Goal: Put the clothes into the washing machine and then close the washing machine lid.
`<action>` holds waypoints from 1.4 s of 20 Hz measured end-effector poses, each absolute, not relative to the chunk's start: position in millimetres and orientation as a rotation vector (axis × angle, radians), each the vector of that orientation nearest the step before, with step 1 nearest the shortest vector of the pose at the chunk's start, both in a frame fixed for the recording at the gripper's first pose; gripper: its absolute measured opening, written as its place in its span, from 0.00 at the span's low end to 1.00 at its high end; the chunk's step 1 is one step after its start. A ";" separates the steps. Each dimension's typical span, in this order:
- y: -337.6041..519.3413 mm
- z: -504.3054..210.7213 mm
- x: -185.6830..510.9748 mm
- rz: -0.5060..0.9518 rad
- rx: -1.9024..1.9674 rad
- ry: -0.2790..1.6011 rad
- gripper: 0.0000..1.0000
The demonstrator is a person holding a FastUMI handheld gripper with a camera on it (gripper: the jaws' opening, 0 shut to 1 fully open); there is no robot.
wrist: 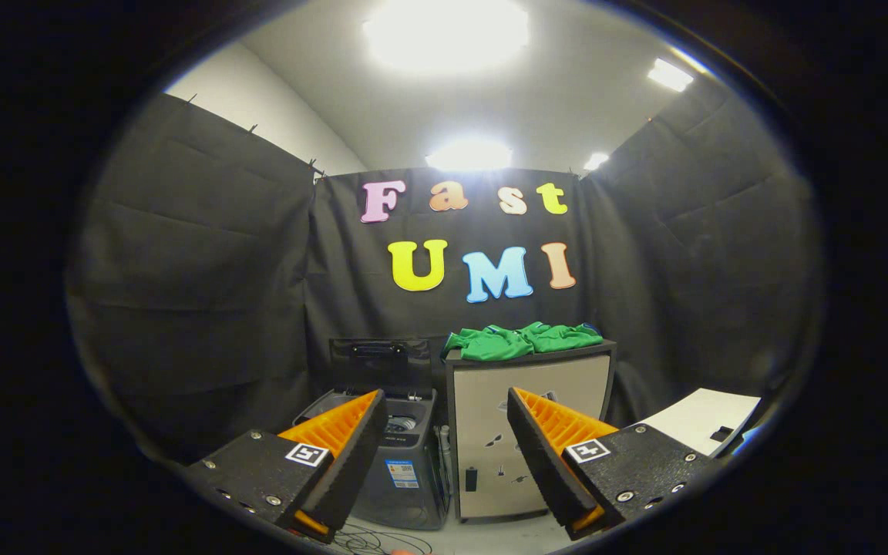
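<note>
Green clothes (523, 341) lie crumpled on top of a pale cabinet (529, 432) against the booth's back wall. Left of the cabinet stands a grey top-loading washing machine (401, 470), its dark lid (380, 358) raised upright and the drum opening showing behind my left finger. My gripper (444, 420) is open, with nothing between its fingers, and hangs well short of both the machine and the cabinet. The clothes are far beyond the fingers, above the right one.
Black cloth walls close the booth on three sides. A white table corner (702, 416) with a small dark item sits to the right of the cabinet. Loose cables (375, 539) lie on the pale floor in front of the washing machine.
</note>
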State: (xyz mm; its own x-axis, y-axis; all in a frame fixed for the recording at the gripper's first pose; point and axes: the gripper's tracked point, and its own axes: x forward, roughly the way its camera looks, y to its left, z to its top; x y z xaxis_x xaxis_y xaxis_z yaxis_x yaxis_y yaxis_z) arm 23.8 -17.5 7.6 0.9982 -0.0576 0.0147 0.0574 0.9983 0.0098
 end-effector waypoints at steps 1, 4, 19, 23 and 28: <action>-18.4 8.1 23.0 -0.060 0.008 -0.015 0.96; -19.1 9.9 23.0 -0.062 0.011 -0.021 0.96; -82.1 35.6 118.1 -0.202 0.041 0.020 0.96; -119.0 58.4 173.0 -0.248 0.066 0.007 0.96; -161.8 86.6 247.2 -0.255 0.075 -0.004 0.96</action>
State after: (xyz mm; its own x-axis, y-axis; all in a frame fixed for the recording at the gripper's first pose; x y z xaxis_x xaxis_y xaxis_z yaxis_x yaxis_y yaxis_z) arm 247.2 -161.8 86.6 0.9677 -0.2522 -0.0057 0.2519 0.9649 0.0748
